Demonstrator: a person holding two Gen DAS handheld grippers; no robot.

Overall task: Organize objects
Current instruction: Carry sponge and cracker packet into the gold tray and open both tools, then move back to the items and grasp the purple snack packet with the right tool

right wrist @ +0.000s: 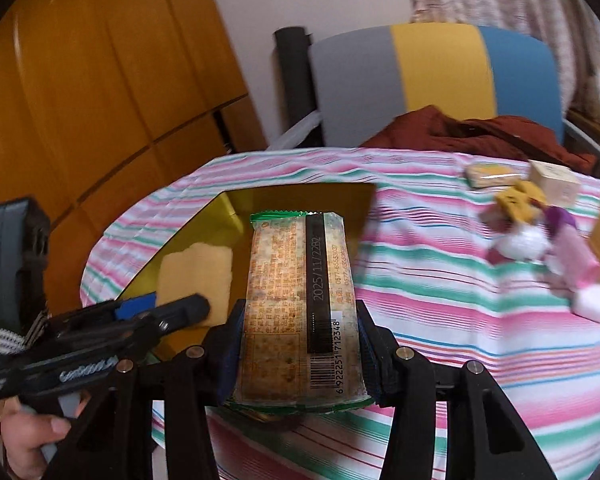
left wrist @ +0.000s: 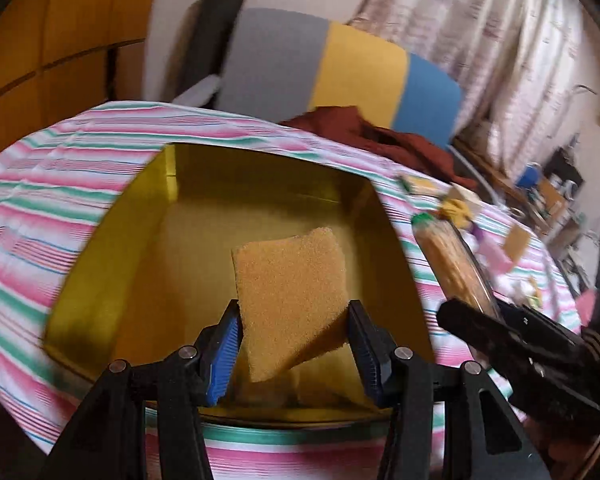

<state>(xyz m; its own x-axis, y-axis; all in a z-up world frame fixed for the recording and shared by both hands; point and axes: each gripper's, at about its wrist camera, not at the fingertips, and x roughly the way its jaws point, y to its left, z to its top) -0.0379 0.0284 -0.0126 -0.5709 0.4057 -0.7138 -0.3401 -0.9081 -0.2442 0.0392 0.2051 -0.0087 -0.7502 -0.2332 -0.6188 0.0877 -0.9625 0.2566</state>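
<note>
My left gripper (left wrist: 294,344) is shut on an orange-yellow sponge (left wrist: 292,300) and holds it tilted over the open yellow box (left wrist: 100,264) on the striped table. My right gripper (right wrist: 300,344) is shut on a green-edged cracker packet (right wrist: 300,304) and holds it above the box's near right side (right wrist: 356,208). The sponge (right wrist: 196,276) and the left gripper (right wrist: 156,312) show at the left in the right wrist view. The packet (left wrist: 452,264) and the right gripper (left wrist: 500,320) show at the right in the left wrist view.
The table wears a pink, green and white striped cloth (right wrist: 440,300). Several small items lie at the right: a flat packet (right wrist: 492,174), a wooden block (right wrist: 556,184), yellow and purple toys (right wrist: 532,216). A grey, yellow and blue chair (right wrist: 440,72) with a dark red cloth (right wrist: 480,132) stands behind.
</note>
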